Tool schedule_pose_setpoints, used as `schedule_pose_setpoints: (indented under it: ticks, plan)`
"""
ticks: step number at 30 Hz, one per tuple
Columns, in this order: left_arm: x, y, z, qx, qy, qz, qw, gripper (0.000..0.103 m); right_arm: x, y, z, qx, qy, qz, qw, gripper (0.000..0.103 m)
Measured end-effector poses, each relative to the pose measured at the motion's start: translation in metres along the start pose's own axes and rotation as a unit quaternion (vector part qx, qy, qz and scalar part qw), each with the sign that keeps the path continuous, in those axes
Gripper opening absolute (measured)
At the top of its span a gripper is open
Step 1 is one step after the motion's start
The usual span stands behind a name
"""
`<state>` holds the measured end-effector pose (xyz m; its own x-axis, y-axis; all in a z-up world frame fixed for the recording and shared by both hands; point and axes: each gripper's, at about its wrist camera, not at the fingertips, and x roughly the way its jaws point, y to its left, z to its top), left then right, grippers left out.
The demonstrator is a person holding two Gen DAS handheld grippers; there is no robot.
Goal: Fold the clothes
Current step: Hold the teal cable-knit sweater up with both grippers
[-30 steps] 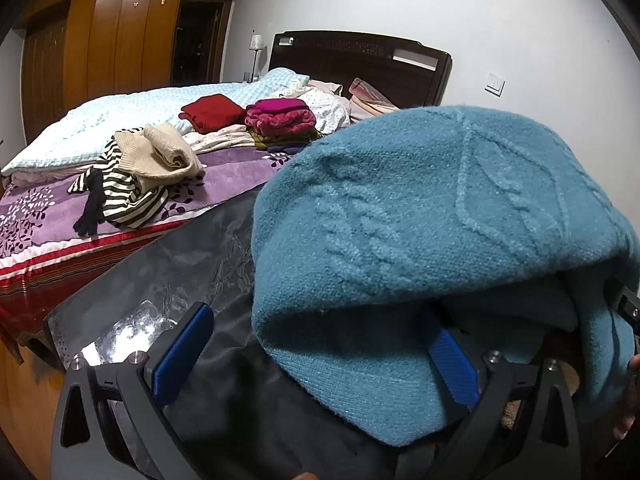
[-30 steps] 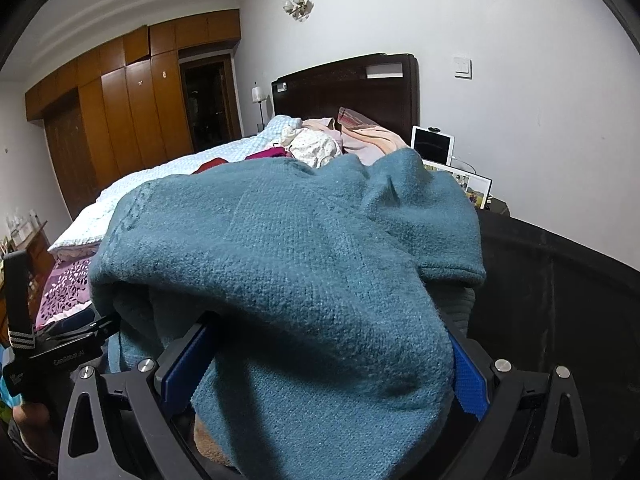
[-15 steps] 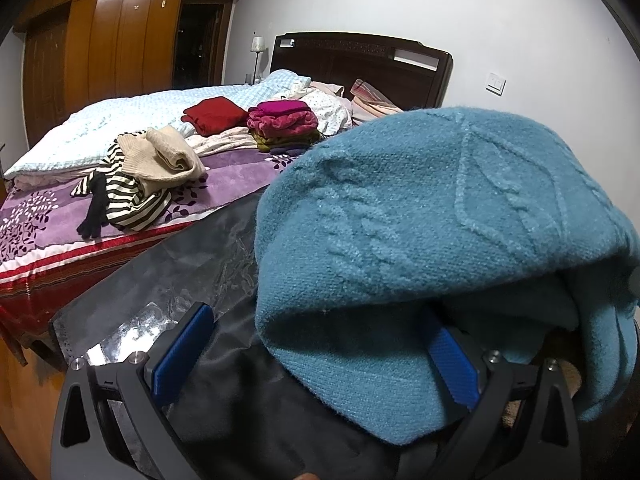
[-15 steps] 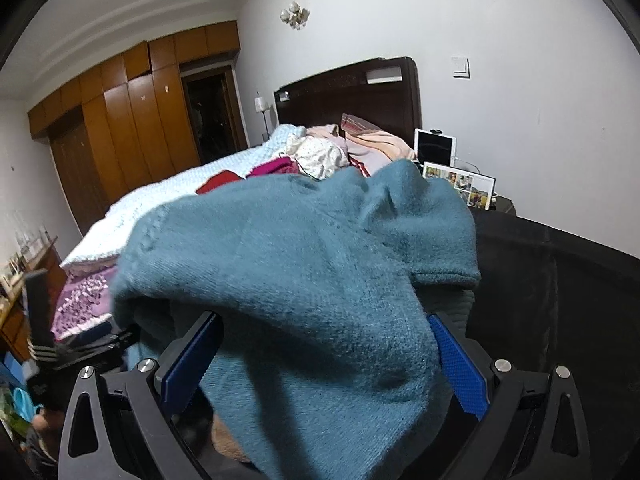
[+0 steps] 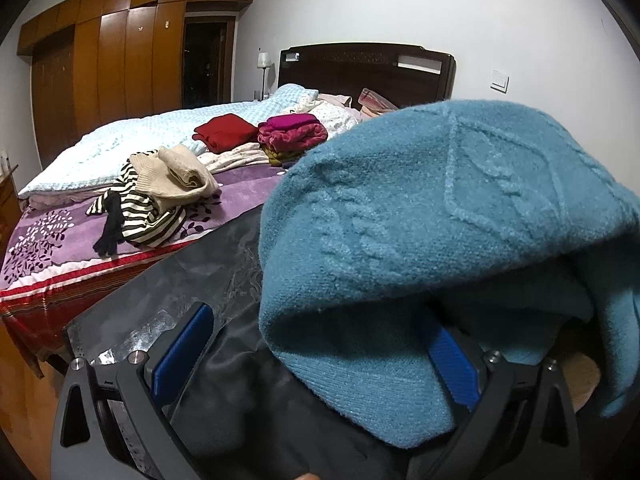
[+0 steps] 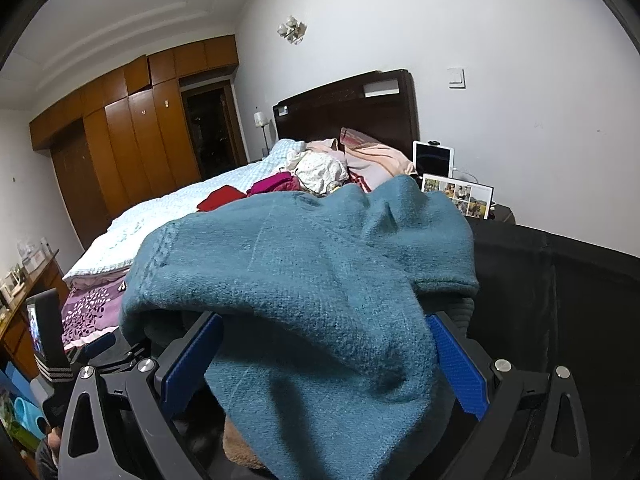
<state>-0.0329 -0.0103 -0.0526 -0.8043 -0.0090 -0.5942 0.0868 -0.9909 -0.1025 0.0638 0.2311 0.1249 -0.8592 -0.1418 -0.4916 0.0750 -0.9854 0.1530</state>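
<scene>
A folded teal knit sweater [image 5: 420, 216] lies draped over both grippers above a table covered in black cloth [image 5: 224, 360]. In the left wrist view my left gripper [image 5: 316, 356] stands wide open; the sweater's left fold hangs over its right blue pad [image 5: 452, 368], while the left pad is bare. In the right wrist view the sweater [image 6: 312, 280] covers the space between the fingers of my right gripper [image 6: 324, 360], which is also wide open. Something tan shows under the sweater [image 6: 240, 444]; I cannot tell what it is.
A bed with a purple cover [image 5: 60, 248] lies beyond the table, with a striped and cream pile [image 5: 160, 192], a red folded garment [image 5: 224, 132] and a magenta stack [image 5: 292, 134]. A tablet and photo frame [image 6: 460, 196] stand against the wall on the right.
Both views have tilted up a little, most in the right wrist view, where more of the bed and ceiling shows. The sweater stays draped over the open grippers.
</scene>
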Motion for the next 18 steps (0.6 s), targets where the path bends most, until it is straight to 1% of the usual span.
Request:
schedule_pose_setpoints:
  ticks: [8,18]
  plan:
    - [0.0,-0.001,0.0,0.001,-0.001,0.003,1.0,0.102,0.002,-0.007,-0.003,0.009,0.008,0.003,1.0,0.103]
    - [-0.002,-0.003,-0.001,0.003,-0.001,0.005,1.0,0.102,-0.012,-0.003,-0.001,0.007,-0.011,0.006,1.0,0.103]
